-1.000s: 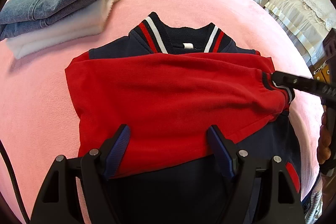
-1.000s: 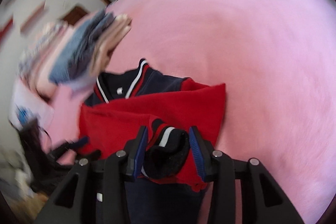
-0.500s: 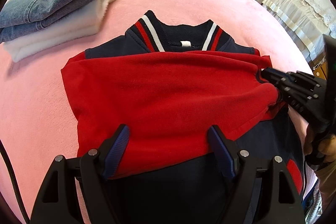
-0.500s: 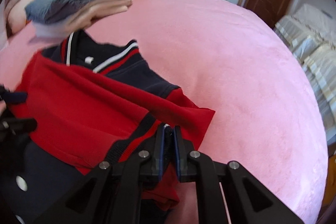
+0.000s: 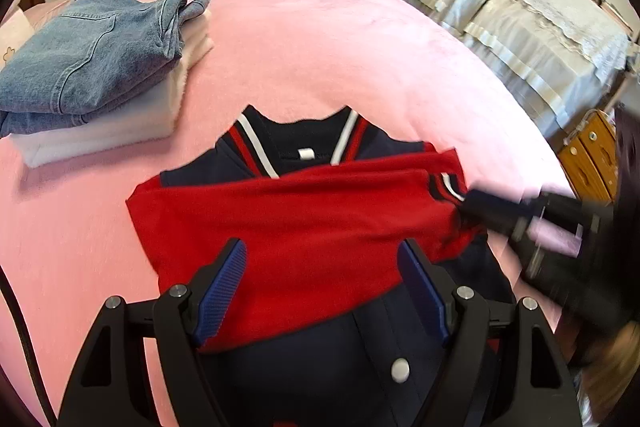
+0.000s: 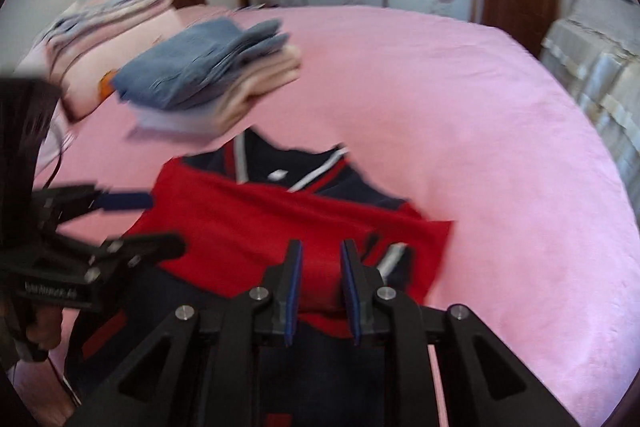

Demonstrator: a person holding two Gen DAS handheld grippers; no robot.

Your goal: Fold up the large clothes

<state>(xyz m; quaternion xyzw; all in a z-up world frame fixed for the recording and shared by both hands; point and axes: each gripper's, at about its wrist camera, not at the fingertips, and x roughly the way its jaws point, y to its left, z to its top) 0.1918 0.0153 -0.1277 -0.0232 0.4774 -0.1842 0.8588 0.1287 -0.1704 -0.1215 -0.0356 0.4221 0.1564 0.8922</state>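
Over on the far left, well beyond the left fingers, a folded stack of denim (image 5: 92, 55) sits on white folded cloth on the pink bed (image 5: 320, 39); it is out of the way and not much at risk. The left gripper (image 5: 322, 277) hangs just above the jacket (image 5: 304, 227) with its fingers (image 5: 224, 283) spread wide and nothing between them, the red sleeve lying across the navy body right ahead of the blue pads. The jacket lies flat in the middle of the bed, collar pointing away from both grippers, both red sleeves crossed over the chest. To the right, the right gripper (image 6: 320, 291) has its fingers (image 6: 292, 291) parted a little, and the red fabric appears behind the gap rather than pinched in it, so I'd judge it let go, with the striped cuff (image 6: 394, 259) lying just to the right of the right-hand finger. What worries me is that loose sleeve end: it rests near the jacket's right edge, and if the right fingers brush the cuff, the sleeve could slide off and undo the fold. Likewise, when the hem is lifted toward the collar, uneven pulls from the two sides could skew the sleeves or bunch the red cloth. The soft bed cover could also get nipped together with the jacket if the fingers dig in too low.
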